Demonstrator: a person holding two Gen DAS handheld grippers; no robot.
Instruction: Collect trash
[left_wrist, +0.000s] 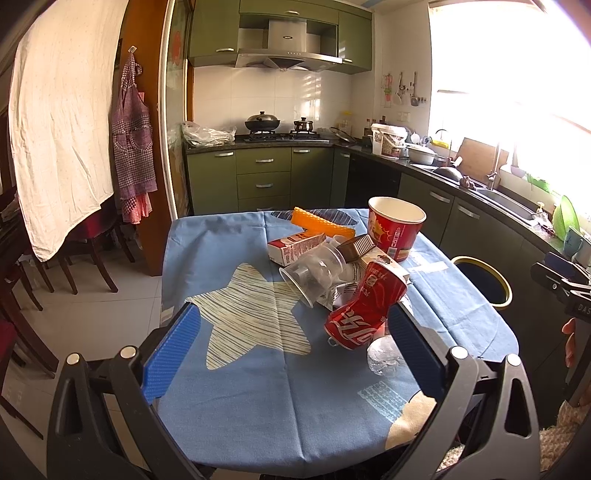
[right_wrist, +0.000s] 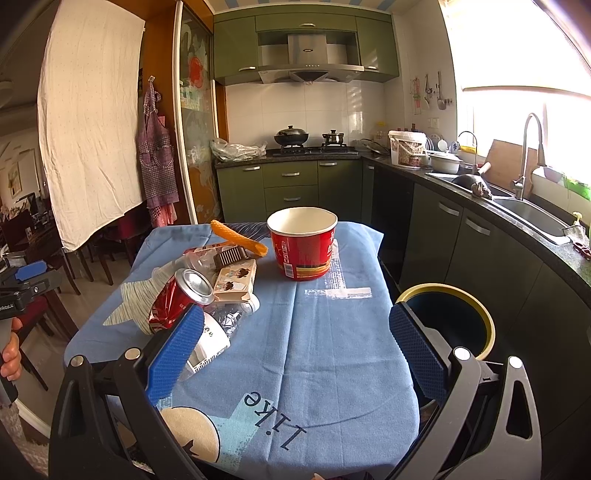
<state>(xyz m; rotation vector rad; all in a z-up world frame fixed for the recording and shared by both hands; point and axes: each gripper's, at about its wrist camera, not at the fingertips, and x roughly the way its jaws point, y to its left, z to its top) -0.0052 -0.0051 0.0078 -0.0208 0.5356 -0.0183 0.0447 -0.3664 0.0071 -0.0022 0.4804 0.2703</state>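
Note:
A pile of trash lies on the blue-clothed table (left_wrist: 258, 387): a crushed red cola can (left_wrist: 365, 310) (right_wrist: 177, 295), a clear plastic cup (left_wrist: 314, 269) on its side, a milk carton (left_wrist: 295, 247), an orange wrapper (left_wrist: 321, 223) (right_wrist: 240, 232), a small snack box (right_wrist: 236, 280), crumpled clear plastic (left_wrist: 384, 354) (right_wrist: 225, 317). A red paper bucket (left_wrist: 397, 227) (right_wrist: 303, 243) stands upright. My left gripper (left_wrist: 295, 347) is open and empty, near the can. My right gripper (right_wrist: 295, 343) is open and empty over the cloth.
A dark bin with a yellow rim (left_wrist: 484, 282) (right_wrist: 454, 317) stands at the table's right side. Kitchen counters with a sink (right_wrist: 532, 218) run along the right. Dining chairs (left_wrist: 74, 258) stand on the left.

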